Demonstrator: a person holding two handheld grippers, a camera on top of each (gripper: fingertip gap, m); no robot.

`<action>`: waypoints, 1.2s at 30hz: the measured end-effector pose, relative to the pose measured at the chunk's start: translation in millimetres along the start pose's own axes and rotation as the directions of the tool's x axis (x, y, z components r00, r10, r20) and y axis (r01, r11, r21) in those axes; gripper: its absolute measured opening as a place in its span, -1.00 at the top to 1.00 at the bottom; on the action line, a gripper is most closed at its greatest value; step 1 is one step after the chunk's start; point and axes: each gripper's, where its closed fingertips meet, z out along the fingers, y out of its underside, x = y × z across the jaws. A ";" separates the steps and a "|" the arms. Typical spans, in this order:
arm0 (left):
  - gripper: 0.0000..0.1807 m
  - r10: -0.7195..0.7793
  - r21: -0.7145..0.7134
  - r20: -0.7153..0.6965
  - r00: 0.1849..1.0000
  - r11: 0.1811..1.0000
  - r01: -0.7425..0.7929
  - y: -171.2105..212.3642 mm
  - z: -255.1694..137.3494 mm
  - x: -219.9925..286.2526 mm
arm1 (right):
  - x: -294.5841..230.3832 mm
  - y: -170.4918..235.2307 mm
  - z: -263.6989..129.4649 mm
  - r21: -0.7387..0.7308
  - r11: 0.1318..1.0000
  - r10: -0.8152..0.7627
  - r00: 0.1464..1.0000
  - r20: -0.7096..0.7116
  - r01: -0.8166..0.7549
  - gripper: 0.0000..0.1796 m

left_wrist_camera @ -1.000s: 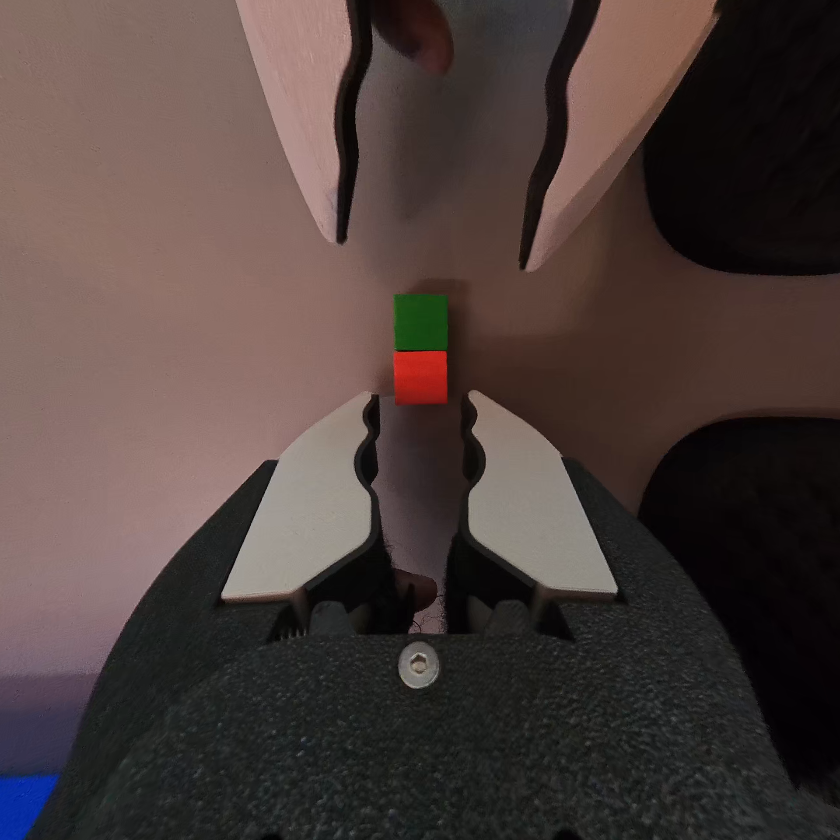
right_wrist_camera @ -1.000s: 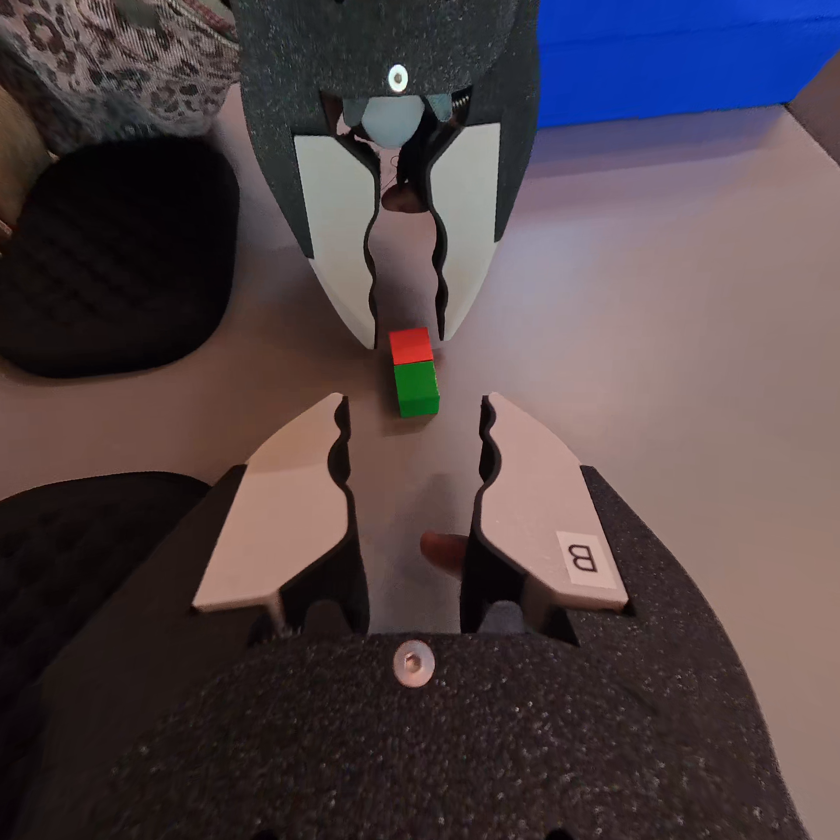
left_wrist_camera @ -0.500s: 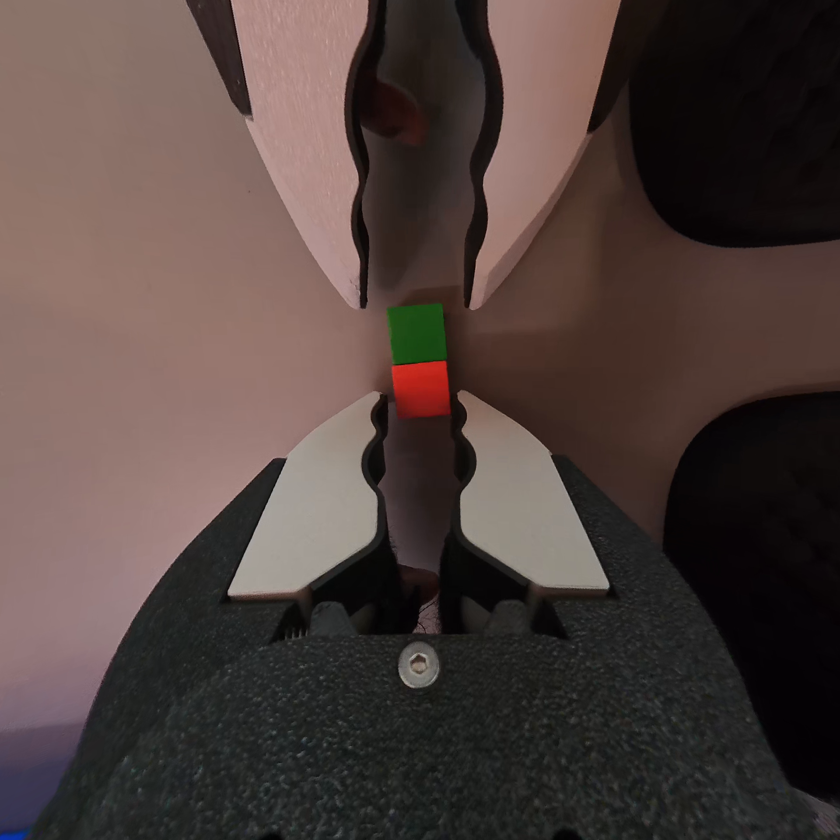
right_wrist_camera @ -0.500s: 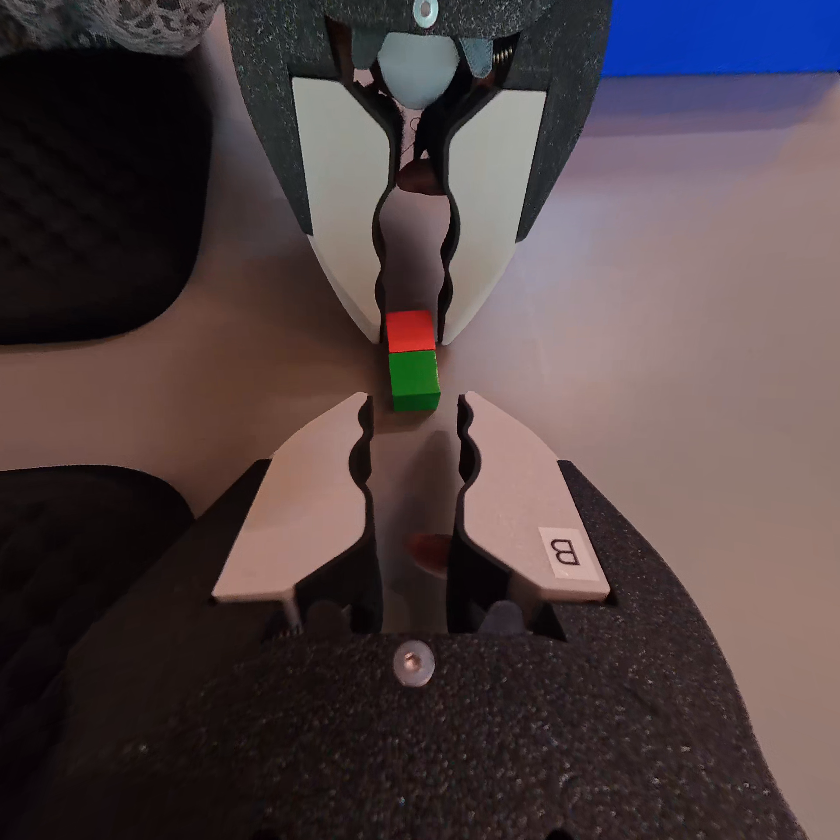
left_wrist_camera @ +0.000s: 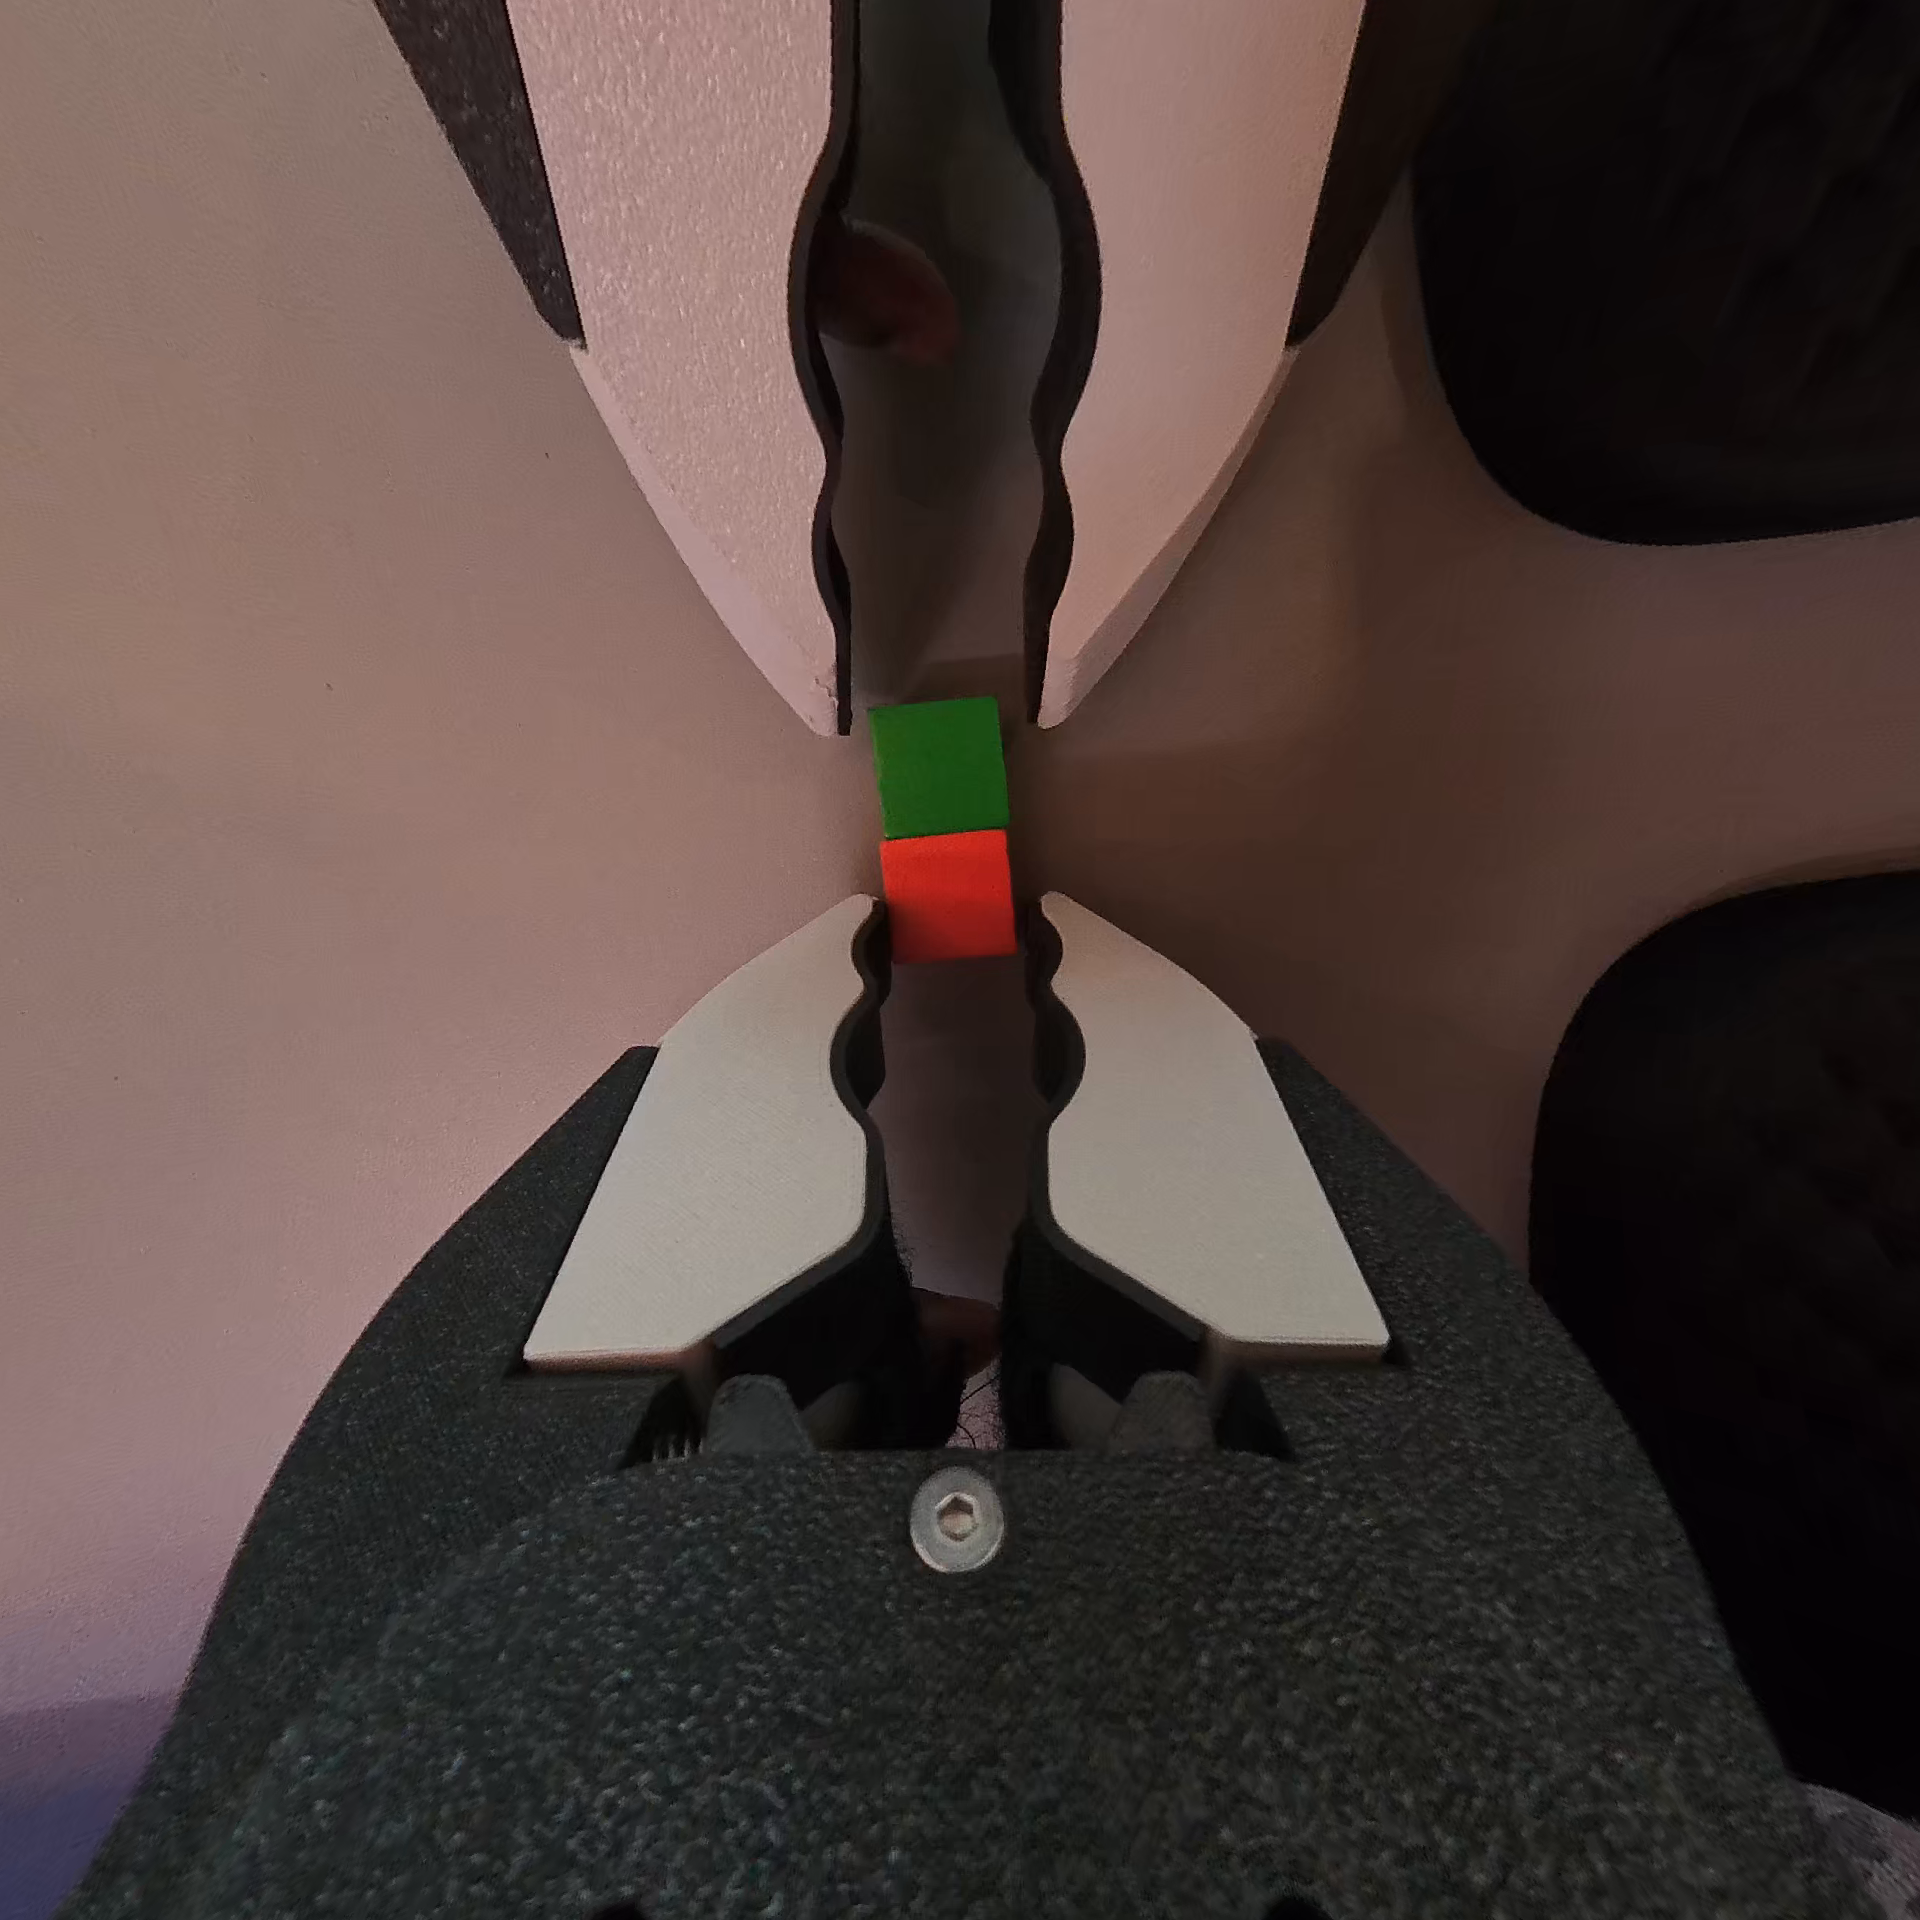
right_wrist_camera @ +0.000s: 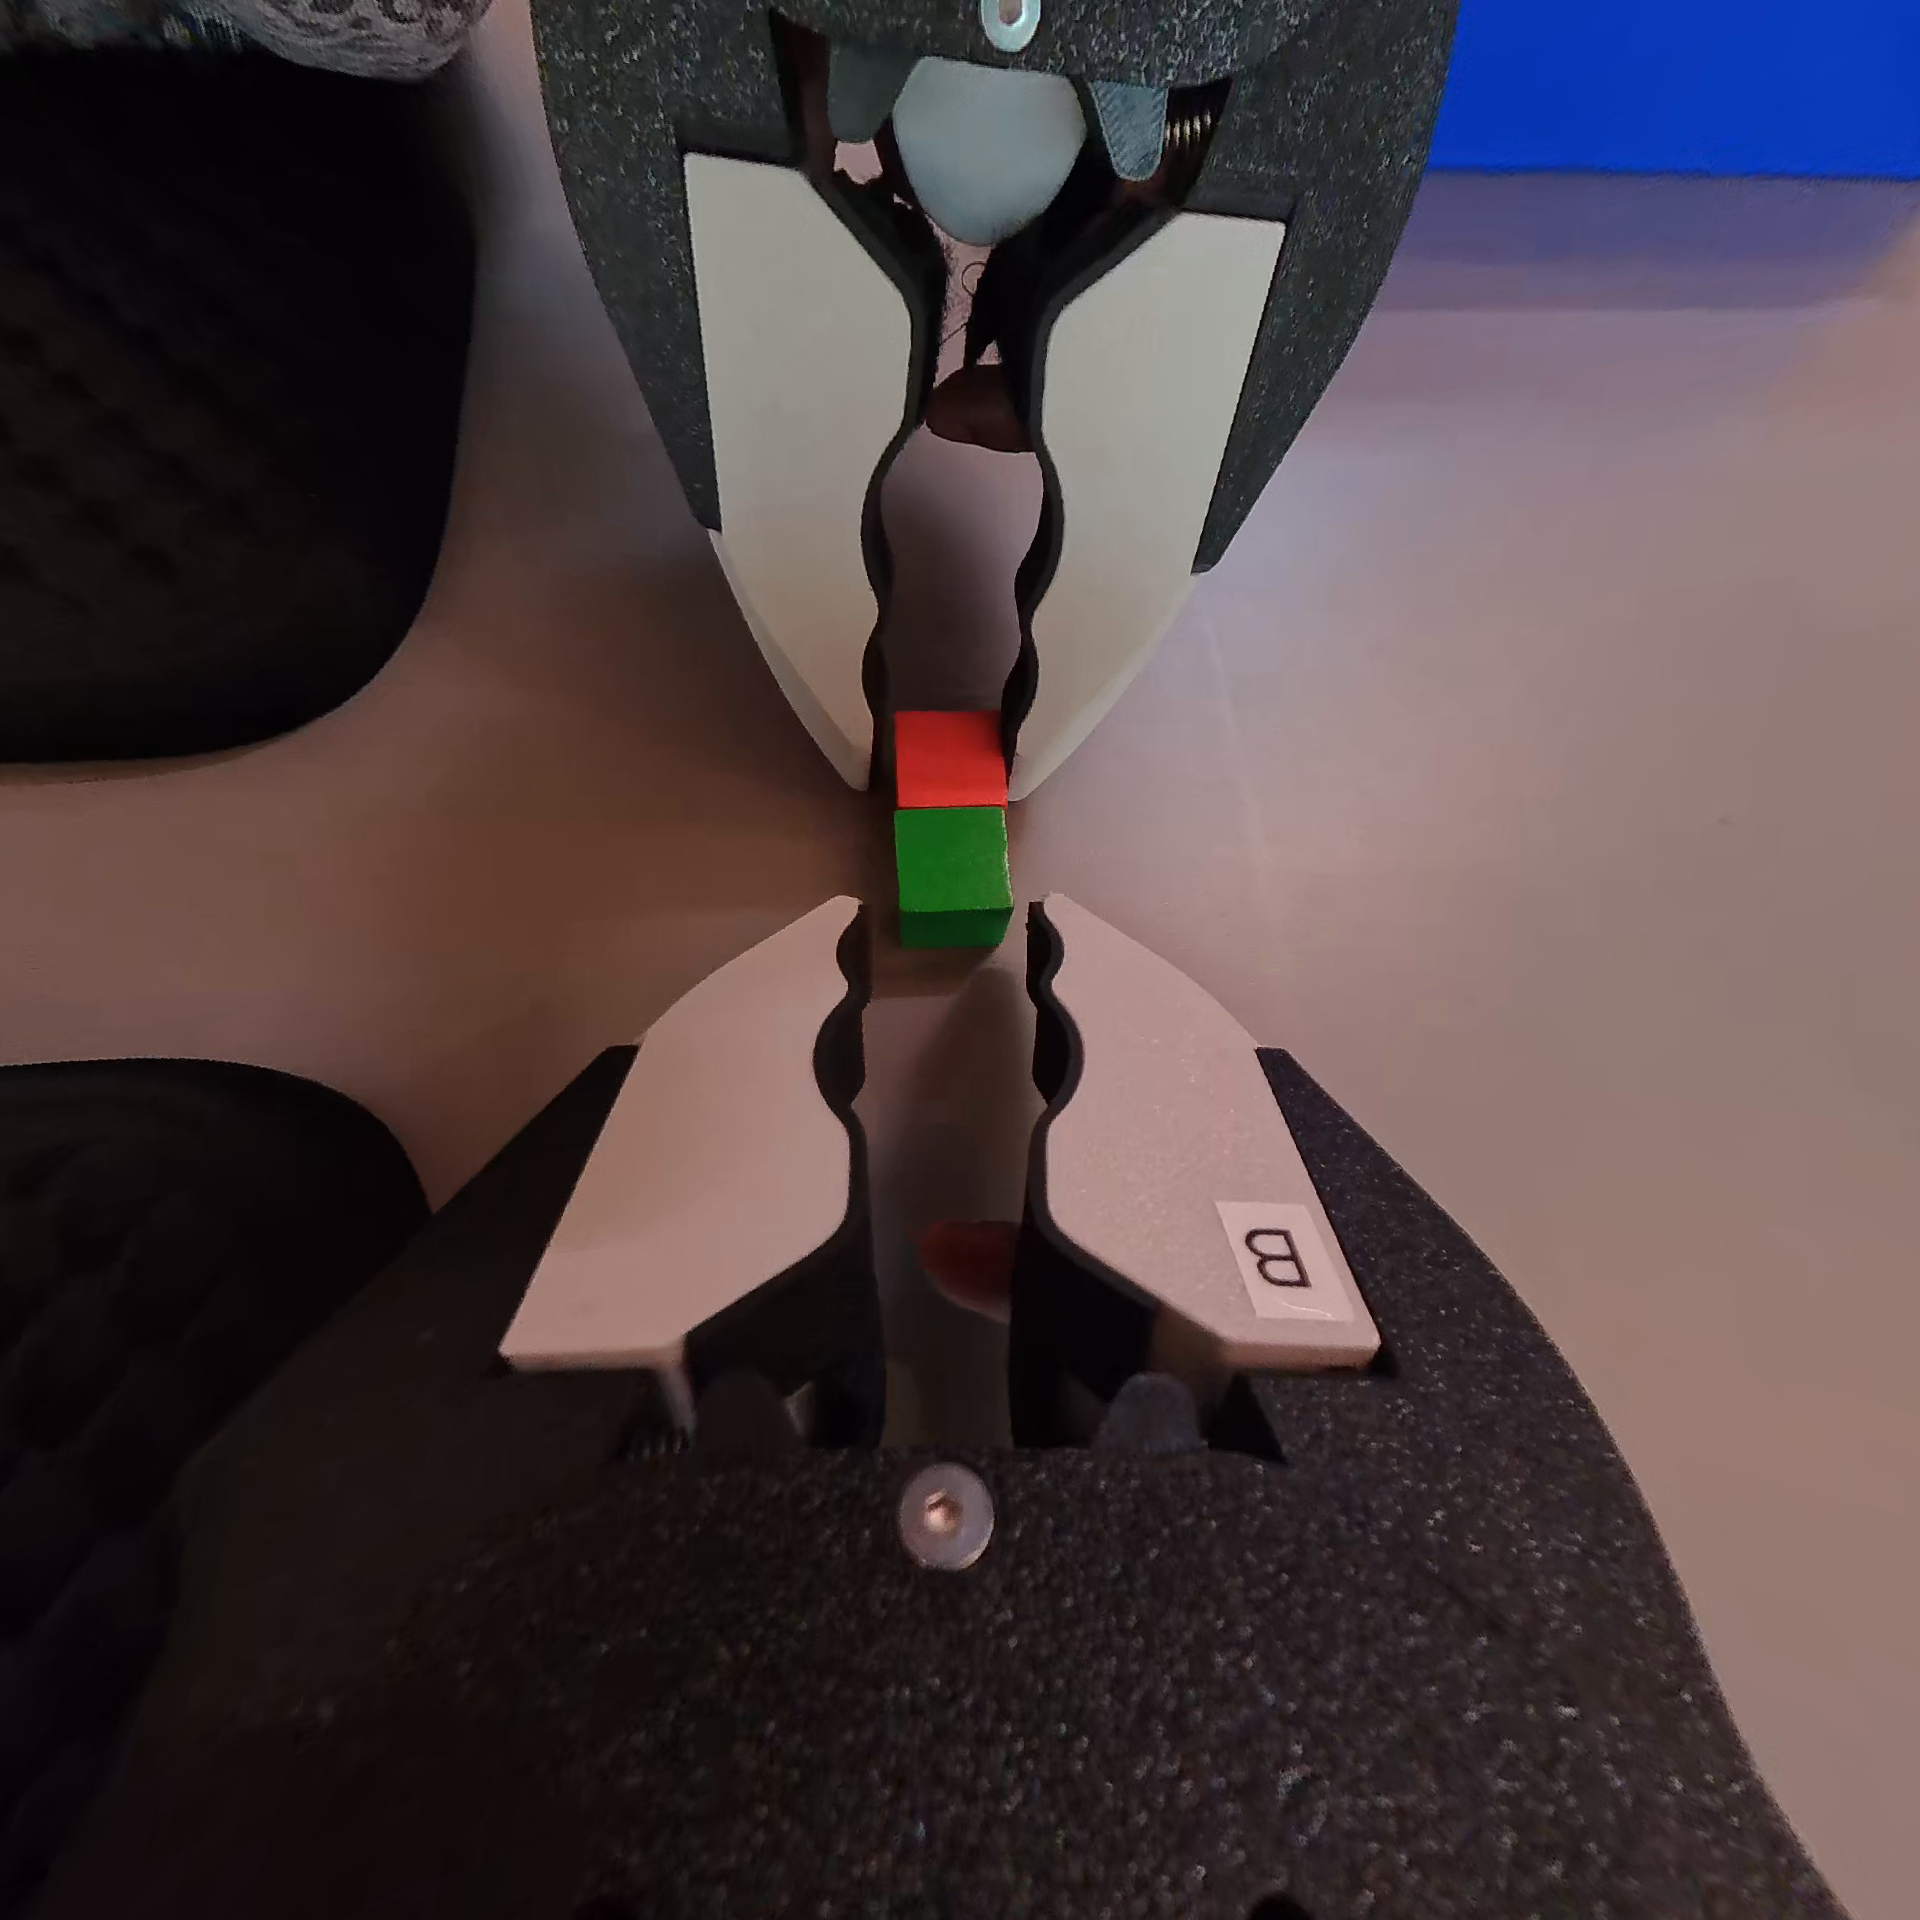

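A red cube (left_wrist_camera: 948,894) and a green cube (left_wrist_camera: 940,774) lie touching end to end on the pale table (left_wrist_camera: 364,727). My left gripper (left_wrist_camera: 958,914) has its jaws closed in on the red cube's sides, with the pads against it. My right gripper (right_wrist_camera: 943,914) faces it from the other end. Its jaws are a little apart on either side of the green cube (right_wrist_camera: 951,862), with a narrow gap on each side. In the right wrist view the left gripper (right_wrist_camera: 945,774) clasps the red cube (right_wrist_camera: 948,758). The right gripper (left_wrist_camera: 940,717) shows at the top of the left wrist view.
Two black foam pads lie beside the cubes, one farther (right_wrist_camera: 187,395) and one nearer (right_wrist_camera: 156,1299) in the right wrist view; both pads also show in the left wrist view (left_wrist_camera: 1714,260) (left_wrist_camera: 1745,1299). A blue surface (right_wrist_camera: 1683,83) borders the table's far edge. Patterned fabric (right_wrist_camera: 343,31) shows at the top left. My two grippers' fingertips are within a few centimetres of each other.
Both grippers have moved in toward the cubes from opposite ends and narrowed their jaws. The left now grips the red cube; the right brackets the green one. The cubes have not moved.
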 end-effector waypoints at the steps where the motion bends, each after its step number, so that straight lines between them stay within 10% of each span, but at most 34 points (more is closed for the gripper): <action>1: 0.73 -0.002 0.000 -0.002 1.000 1.000 0.002 -0.1 0.2 0.4 | 0.0 -0.1 -0.2 0.002 1.000 -0.001 1.000 0.000 0.001 0.69; 18: 0.64 -0.041 0.015 0.001 0.999 0.999 0.041 -1.9 -6.4 0.3 | 3.5 -5.9 2.5 0.025 1.000 0.007 1.000 -0.003 -0.006 0.67; 24: 0.57 -0.247 0.236 0.132 0.960 0.948 0.212 -2.6 -98.1 -18.5 | 8.8 -18.1 -14.6 0.116 0.992 0.049 0.999 -0.022 -0.046 0.53; 29: 0.58 -0.532 0.338 0.352 0.770 0.840 0.425 80.7 -192.2 -64.6 | 10.4 -29.2 -25.8 0.185 0.982 0.052 0.998 -0.036 -0.044 0.50; 36: 0.64 -0.514 0.054 0.466 0.720 0.829 0.556 217.1 -178.0 -119.3 | 7.5 -32.3 -27.2 0.196 0.980 0.044 0.999 -0.026 -0.038 0.48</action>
